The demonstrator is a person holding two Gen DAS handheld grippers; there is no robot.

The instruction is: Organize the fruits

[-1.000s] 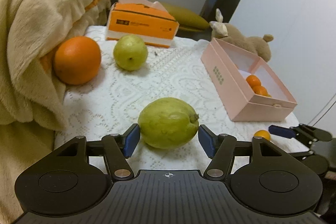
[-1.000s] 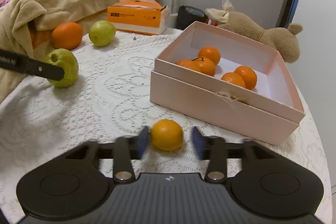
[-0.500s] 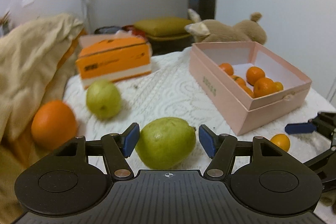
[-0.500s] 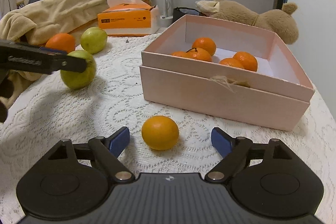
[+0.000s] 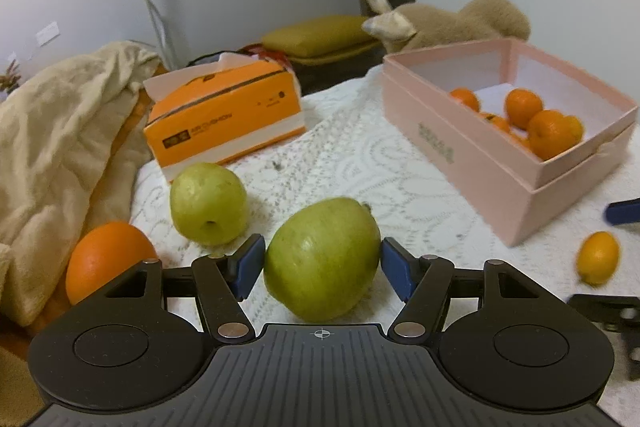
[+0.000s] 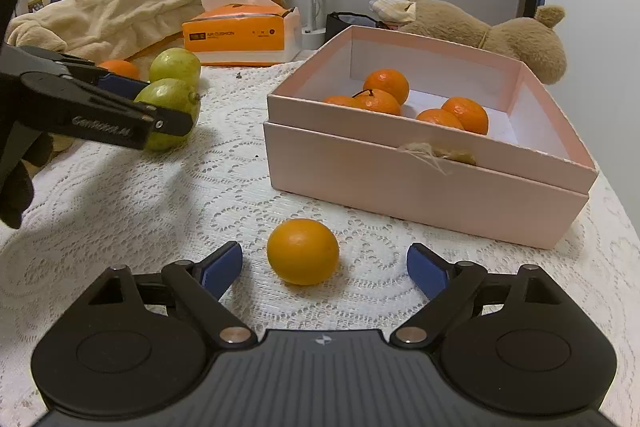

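At your far left a beige blanket [image 5: 60, 147] slumps over the edge of the desk [image 5: 360, 163], with a large orange [image 5: 106, 259] tucked against it. Just right of that orange sits a round green guava [image 5: 208, 203], and behind it an orange tissue box [image 5: 224, 119].

Your left tongs [image 5: 322, 267] hold the second guava [image 5: 322, 259] between the blue pads: both pads sit against its flanks, so you are pinching it. Its long axis runs up and slightly right, stem nub at the top right. From the right wrist view it appears to hang a little above the lace cloth, though I cannot be sure it is clear of it.

Further right, your right tongs [image 6: 322, 269] are spread wide around a small mandarin [image 6: 303, 251] that rests on the desk. It lies dead ahead, between the pads but touching neither, a shade closer to the left pad. Its wide side already faces the gap.

Rightmost is the pink box [image 6: 424, 183], open-topped, holding several mandarins [image 6: 386, 85], with a plush toy [image 6: 480, 27] behind it. The box lies ahead and to the right of the mandarin, so your right hand is the nearer one for that fruit. I'd judge the coming move is simply to close on it, centring slightly rightward first, then lift over the near wall.
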